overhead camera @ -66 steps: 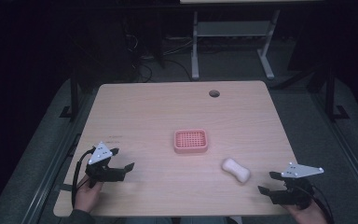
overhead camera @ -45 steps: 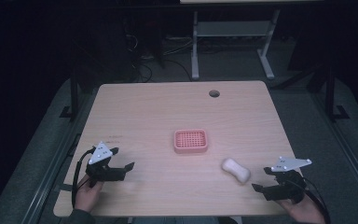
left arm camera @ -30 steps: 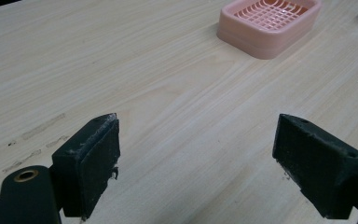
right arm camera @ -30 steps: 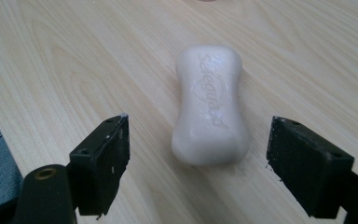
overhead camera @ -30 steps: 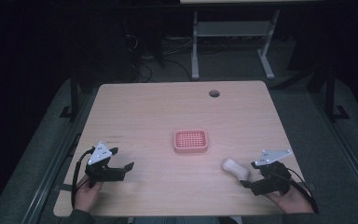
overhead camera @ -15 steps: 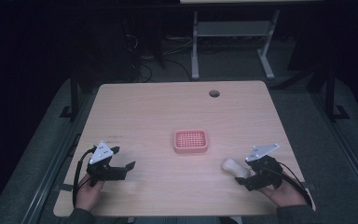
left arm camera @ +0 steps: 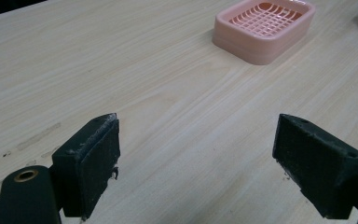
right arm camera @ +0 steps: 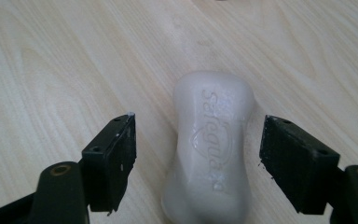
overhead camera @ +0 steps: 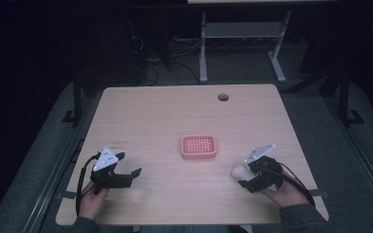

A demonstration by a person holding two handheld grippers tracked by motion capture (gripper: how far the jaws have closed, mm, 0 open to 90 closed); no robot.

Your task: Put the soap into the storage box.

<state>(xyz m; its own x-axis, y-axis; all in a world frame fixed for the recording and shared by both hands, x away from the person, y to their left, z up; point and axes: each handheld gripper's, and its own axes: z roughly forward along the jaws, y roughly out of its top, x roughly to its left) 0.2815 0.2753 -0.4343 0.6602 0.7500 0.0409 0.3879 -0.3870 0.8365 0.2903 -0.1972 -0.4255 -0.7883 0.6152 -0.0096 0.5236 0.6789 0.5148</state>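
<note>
The pale wooden counter (overhead camera: 145, 126) has a small round dark hole (overhead camera: 223, 97) near its far edge. Beyond it, a white-legged frame (overhead camera: 203, 53) stands on the dim grey floor (overhead camera: 252, 68), with dark cables (overhead camera: 148, 73) lying nearby.

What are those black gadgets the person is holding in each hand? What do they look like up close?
Each is a black hand-held claw. The left claw and right claw both carry a grey three-cornered plate on top and trail a black cable toward the person. Up close, each has two blocky black jaws with flat, slightly scuffed pads, and a brass-coloured ring shows at a jaw's base. The person wears dark grey sleeves.
</note>
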